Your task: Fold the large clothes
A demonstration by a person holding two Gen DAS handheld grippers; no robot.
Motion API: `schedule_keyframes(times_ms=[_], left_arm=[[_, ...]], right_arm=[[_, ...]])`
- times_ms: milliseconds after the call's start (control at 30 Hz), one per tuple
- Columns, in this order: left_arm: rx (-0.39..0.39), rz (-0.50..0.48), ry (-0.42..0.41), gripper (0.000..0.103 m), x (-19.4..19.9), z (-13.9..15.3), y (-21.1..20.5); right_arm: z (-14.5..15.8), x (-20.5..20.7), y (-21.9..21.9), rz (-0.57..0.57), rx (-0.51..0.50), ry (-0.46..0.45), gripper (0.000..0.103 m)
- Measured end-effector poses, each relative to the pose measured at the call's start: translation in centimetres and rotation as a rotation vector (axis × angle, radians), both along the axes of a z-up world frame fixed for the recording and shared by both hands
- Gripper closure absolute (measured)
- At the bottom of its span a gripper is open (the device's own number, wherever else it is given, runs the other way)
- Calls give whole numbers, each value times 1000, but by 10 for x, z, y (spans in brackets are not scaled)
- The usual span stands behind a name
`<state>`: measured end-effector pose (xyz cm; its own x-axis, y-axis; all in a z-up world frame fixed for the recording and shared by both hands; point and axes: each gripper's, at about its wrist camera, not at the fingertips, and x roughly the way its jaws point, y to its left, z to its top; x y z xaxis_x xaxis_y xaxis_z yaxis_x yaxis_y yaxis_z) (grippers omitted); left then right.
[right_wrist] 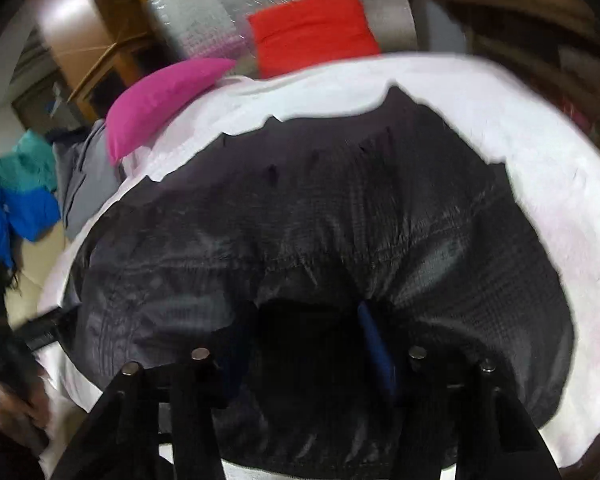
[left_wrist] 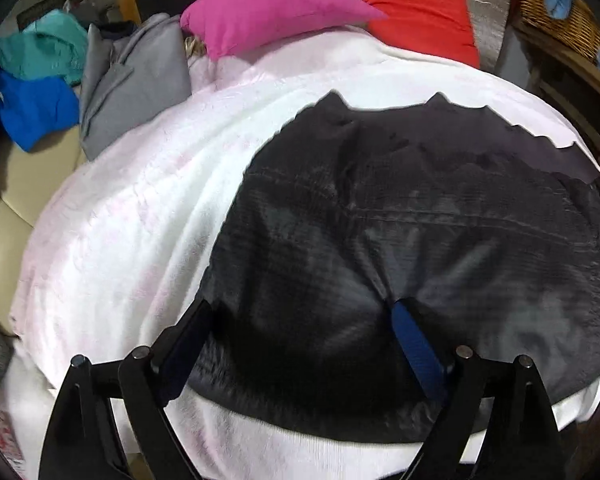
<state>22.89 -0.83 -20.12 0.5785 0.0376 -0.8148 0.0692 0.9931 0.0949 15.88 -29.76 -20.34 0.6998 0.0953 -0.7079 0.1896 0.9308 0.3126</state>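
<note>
A large black garment (left_wrist: 420,220) lies spread on a white blanket (left_wrist: 140,220) over a bed. My left gripper (left_wrist: 300,320) stands wide open over the garment's near left part, and its blue-padded right finger (left_wrist: 414,344) presses into a fold of the cloth. In the right wrist view the same black garment (right_wrist: 300,220) fills the middle. My right gripper (right_wrist: 304,332) is open over its near edge, with the cloth bunched and dark between the fingers. The right blue pad (right_wrist: 374,340) touches a crease.
A pink pillow (left_wrist: 268,16) and a red pillow (left_wrist: 416,16) lie at the head of the bed. Grey (left_wrist: 132,88), teal (left_wrist: 44,48) and blue (left_wrist: 32,112) clothes are piled at the left. A wicker basket (left_wrist: 556,8) stands at the right.
</note>
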Motion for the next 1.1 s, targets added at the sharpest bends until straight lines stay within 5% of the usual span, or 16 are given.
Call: schedule_keyframes(times_ms=[100, 367, 567, 833, 1100], left_arm=[[48, -16, -111, 12, -25, 25, -10], [73, -55, -233, 12, -54, 58, -38], [103, -73, -247, 12, -62, 62, -51], [116, -70, -242, 12, -55, 56, -52], [113, -7, -184, 12, -21, 39, -23]], right_arm=[[14, -19, -10, -26, 43, -64, 46], [36, -60, -35, -131, -92, -163, 46], [-15, -40, -54, -159, -3, 19, 46], [-8, -31, -57, -162, -10, 1, 47], [33, -13, -62, -158, -59, -94, 47]])
